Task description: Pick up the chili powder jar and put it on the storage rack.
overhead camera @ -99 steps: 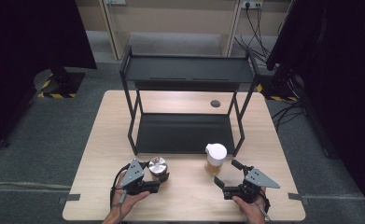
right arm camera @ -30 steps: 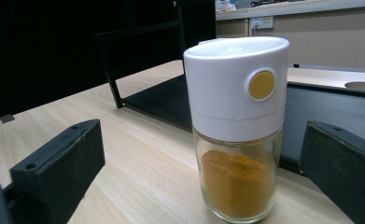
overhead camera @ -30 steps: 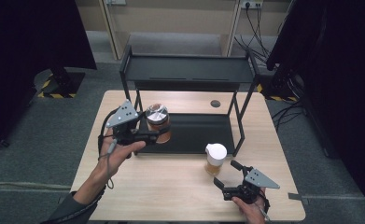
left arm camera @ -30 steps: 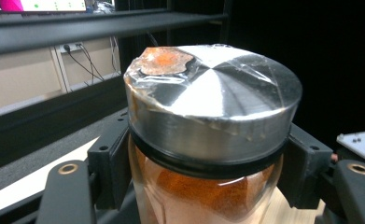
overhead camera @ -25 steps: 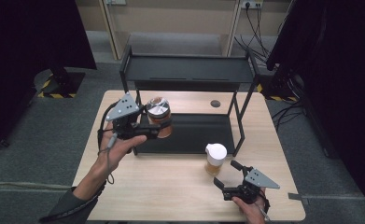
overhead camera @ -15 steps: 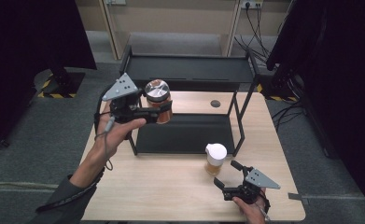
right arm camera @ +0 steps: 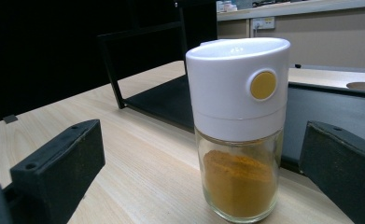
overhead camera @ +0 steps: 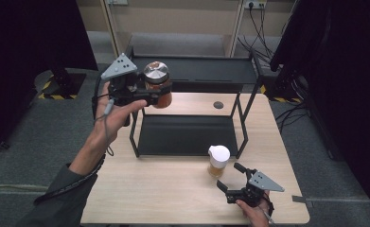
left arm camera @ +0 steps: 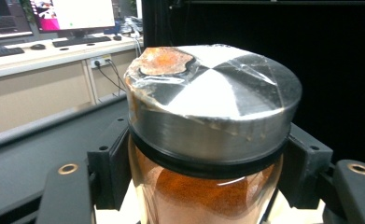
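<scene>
My left gripper (overhead camera: 158, 97) is shut on a glass jar (overhead camera: 157, 85) of orange powder with a silver metal lid (left arm camera: 213, 102). The jar hangs in the air near the left end of the black two-tier shelf's top level (overhead camera: 197, 71). Its jaws clamp the jar's neck just under the lid. A second glass jar (overhead camera: 218, 161) with a white cap (right arm camera: 238, 84) and yellow powder stands on the table in front of the shelf's right leg. My right gripper (overhead camera: 230, 177) rests open on the table just behind this jar, and the jar stands a little beyond its jaws.
The black shelf's lower tray (overhead camera: 187, 135) lies flat on the wooden table (overhead camera: 163, 189). A small dark round mark (overhead camera: 218, 104) sits on the table behind the shelf. Dark curtains flank both sides, and cables run along the floor at the back right.
My left gripper has lifted the silver-lidded jar from the table's front left up and forward to the height of the shelf's top level. The right gripper and white-capped jar have stayed still.
</scene>
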The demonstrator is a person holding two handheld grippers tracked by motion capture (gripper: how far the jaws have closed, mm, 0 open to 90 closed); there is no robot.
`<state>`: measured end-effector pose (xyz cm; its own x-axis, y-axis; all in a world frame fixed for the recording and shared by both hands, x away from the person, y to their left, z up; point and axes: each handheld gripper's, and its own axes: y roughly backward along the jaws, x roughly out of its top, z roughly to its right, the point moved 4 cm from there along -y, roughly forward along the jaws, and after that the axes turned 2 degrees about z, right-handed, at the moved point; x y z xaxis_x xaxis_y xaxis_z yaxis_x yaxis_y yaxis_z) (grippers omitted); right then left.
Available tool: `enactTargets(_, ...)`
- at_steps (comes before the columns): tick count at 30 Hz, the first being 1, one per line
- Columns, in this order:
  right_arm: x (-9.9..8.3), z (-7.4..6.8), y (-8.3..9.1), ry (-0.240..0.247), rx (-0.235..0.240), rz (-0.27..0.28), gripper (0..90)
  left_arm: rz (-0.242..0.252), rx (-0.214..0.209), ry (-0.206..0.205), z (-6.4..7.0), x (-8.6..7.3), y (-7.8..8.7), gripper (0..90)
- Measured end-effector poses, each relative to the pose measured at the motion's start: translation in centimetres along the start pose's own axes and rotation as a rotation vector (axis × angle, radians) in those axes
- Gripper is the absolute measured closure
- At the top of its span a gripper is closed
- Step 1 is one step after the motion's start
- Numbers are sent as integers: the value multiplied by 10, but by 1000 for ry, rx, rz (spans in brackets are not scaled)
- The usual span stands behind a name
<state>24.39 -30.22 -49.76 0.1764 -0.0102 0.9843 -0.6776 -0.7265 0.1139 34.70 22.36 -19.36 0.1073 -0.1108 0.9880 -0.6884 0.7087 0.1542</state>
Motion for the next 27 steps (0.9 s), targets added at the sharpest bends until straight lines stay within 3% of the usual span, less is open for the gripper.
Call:
enactTargets(15,0,0,1,2,3,-1,4,-12,115,35,-17,20,-27,304)
enactTargets(27,0,-1,1,5,11,-2,4,-13,204,23,-25,22,-50,304)
